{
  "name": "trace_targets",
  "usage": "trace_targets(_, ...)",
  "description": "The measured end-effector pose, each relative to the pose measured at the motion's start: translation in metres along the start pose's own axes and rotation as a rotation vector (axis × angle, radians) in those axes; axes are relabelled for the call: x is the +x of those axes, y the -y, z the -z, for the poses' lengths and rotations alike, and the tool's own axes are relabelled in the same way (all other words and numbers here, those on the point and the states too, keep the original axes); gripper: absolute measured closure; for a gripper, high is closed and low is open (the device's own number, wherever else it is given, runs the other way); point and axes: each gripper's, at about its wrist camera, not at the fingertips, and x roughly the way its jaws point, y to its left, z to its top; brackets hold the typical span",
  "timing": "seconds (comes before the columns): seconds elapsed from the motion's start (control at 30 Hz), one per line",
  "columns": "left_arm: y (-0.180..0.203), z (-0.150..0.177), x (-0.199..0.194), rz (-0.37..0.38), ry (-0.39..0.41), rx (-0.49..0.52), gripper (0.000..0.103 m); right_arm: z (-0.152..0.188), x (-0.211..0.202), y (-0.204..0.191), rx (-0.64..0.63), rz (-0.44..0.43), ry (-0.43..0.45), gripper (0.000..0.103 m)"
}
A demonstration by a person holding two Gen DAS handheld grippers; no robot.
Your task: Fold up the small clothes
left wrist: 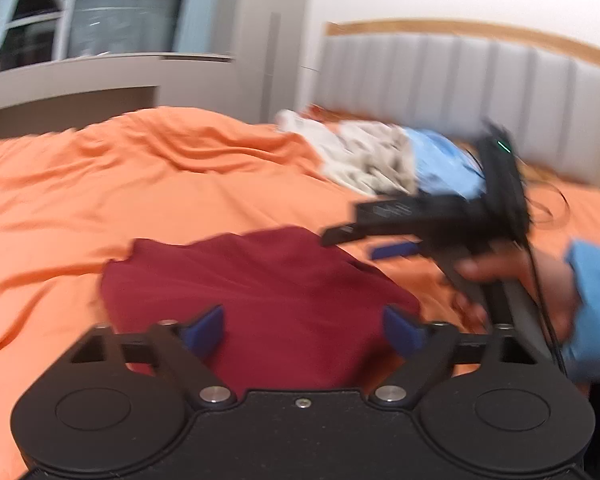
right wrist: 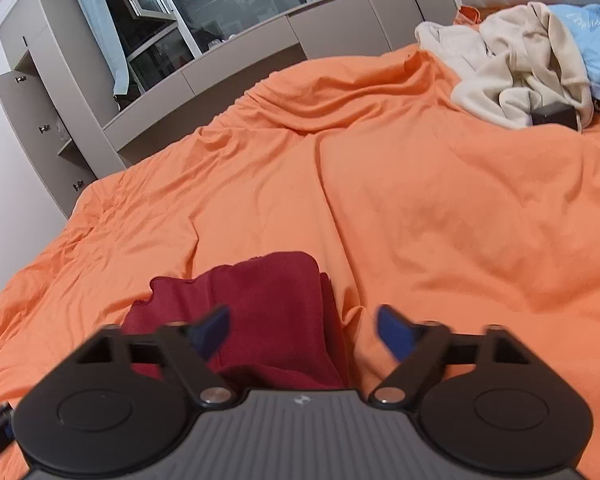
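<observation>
A dark red garment (left wrist: 260, 288) lies folded on the orange bedsheet (left wrist: 100, 200). In the left wrist view my left gripper (left wrist: 304, 330) hovers open right over its near edge, blue pads wide apart and nothing between them. My right gripper (left wrist: 360, 242) comes in blurred from the right above the garment's far right corner, held by a hand (left wrist: 512, 276) in a blue sleeve. In the right wrist view the red garment (right wrist: 268, 300) sits under the left finger of my right gripper (right wrist: 304, 330), which is open and empty.
A heap of beige clothes (right wrist: 520, 68) and a light blue piece (right wrist: 596, 40) lies near the grey padded headboard (left wrist: 460, 80), with a small black object (right wrist: 554, 116) beside it. Grey cabinets and a dark window (right wrist: 180, 20) stand beyond the bed.
</observation>
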Motion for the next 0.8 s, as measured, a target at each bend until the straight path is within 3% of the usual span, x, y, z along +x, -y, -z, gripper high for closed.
trace_targets(0.1,-0.017,-0.006,-0.005,-0.062,0.026,-0.08,0.001,-0.001,-0.005,-0.003,-0.024,0.001,0.011,0.001)
trace_targets(0.37,-0.067,-0.007,-0.008,-0.239,-0.001,-0.28,0.001,0.012,-0.011,-0.021,-0.161,0.015,-0.032,0.0)
trace_targets(0.63,-0.084,0.01,-0.007,-0.231,-0.055,-0.318,0.001,0.034,-0.018,-0.032,-0.285,0.043,-0.138,0.0)
trace_targets(0.8,-0.089,0.024,-0.001,-0.206,-0.084,-0.34,0.001,0.038,-0.012,-0.013,-0.194,0.008,-0.205,0.0)
